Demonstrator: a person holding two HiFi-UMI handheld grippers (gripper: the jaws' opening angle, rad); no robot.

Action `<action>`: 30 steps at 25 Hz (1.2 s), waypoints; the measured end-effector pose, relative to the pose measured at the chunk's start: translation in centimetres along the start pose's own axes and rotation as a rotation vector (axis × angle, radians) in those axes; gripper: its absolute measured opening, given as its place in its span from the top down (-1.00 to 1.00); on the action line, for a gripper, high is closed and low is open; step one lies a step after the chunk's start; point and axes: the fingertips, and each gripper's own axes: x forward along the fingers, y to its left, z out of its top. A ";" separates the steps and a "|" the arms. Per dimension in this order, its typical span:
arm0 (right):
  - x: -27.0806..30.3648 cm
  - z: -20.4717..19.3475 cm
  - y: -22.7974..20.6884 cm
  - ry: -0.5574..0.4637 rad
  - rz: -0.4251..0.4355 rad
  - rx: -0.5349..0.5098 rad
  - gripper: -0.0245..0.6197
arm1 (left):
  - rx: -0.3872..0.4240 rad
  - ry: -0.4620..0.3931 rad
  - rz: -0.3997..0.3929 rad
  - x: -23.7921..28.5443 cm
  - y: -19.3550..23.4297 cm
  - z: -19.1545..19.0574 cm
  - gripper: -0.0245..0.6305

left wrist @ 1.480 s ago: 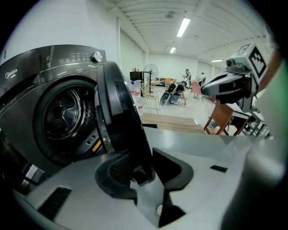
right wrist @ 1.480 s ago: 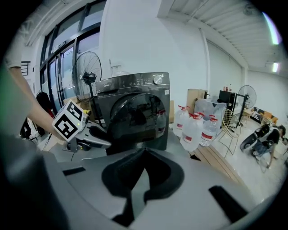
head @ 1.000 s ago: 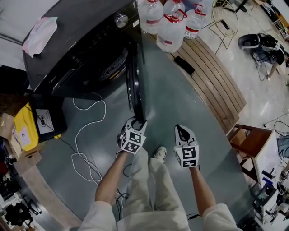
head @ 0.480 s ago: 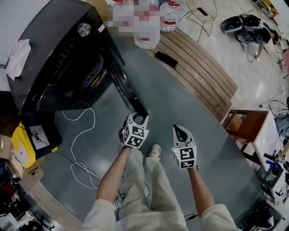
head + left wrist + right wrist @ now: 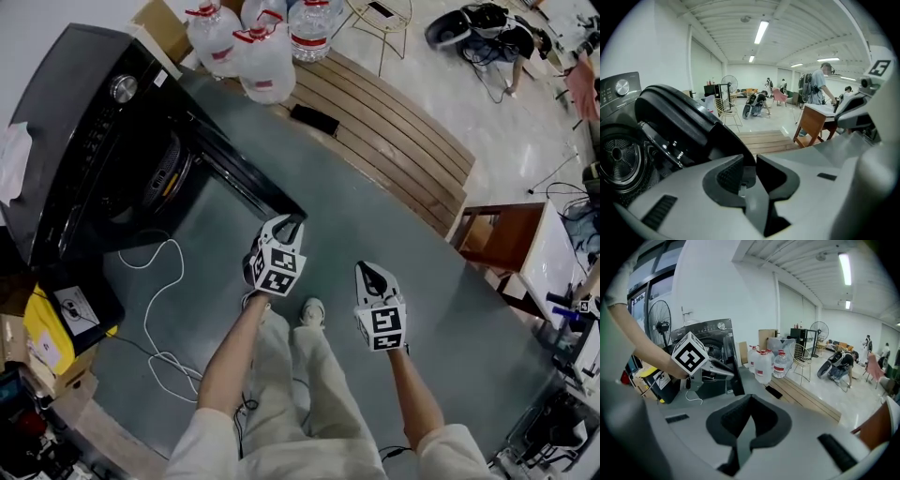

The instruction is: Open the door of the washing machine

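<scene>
The black washing machine (image 5: 75, 131) stands at the upper left, and its round door (image 5: 239, 173) is swung far out over the grey floor. My left gripper (image 5: 292, 223) has its tips right at the door's free edge. In the left gripper view the dark door rim (image 5: 679, 122) runs down to my left gripper (image 5: 749, 164). Its jaws are closing, a narrow gap still shows between the pads, and I cannot tell if they touch the rim. The drum (image 5: 618, 154) is exposed. My right gripper (image 5: 372, 272) hangs to the right over bare floor, shut and empty (image 5: 750, 399).
Large water bottles (image 5: 253, 52) stand behind the machine beside a wooden slatted strip (image 5: 394, 141) bearing a flat black object (image 5: 314, 119). A white cable (image 5: 159, 281) loops over the floor on the left. A wooden stool (image 5: 502, 248) is at the right. My shoe (image 5: 312, 309) is below the grippers.
The door has swung much wider open, its free edge travelling with my left gripper. Both grippers have shifted away from the machine's front, and the right one has stayed empty.
</scene>
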 end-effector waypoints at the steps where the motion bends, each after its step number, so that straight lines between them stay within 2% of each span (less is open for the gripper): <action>1: -0.2 -0.1 -0.2 0.000 -0.002 0.003 0.93 | -0.005 -0.003 -0.002 -0.1 -0.3 0.2 0.66; 6: -0.4 0.6 -0.6 -0.012 -0.001 0.006 0.93 | -0.016 -0.019 0.003 -1.2 -0.5 0.7 0.78; 10: -0.3 1.5 0.4 -0.018 0.016 -0.008 0.93 | -0.069 -0.044 0.005 -3.2 -0.1 0.4 0.88; 15: 0.3 3.2 2.7 -0.024 0.048 -0.033 0.93 | -0.116 -0.068 0.026 -7.2 1.3 -0.7 0.90; 23: 0.8 8.3 8.6 -0.073 0.135 -0.080 0.93 | -0.270 -0.104 0.135 -16.4 5.0 -3.4 0.90; 30: -0.3 13.0 12.1 -0.104 0.188 -0.125 0.93 | -0.340 -0.147 0.234 -24.2 7.8 -2.9 0.90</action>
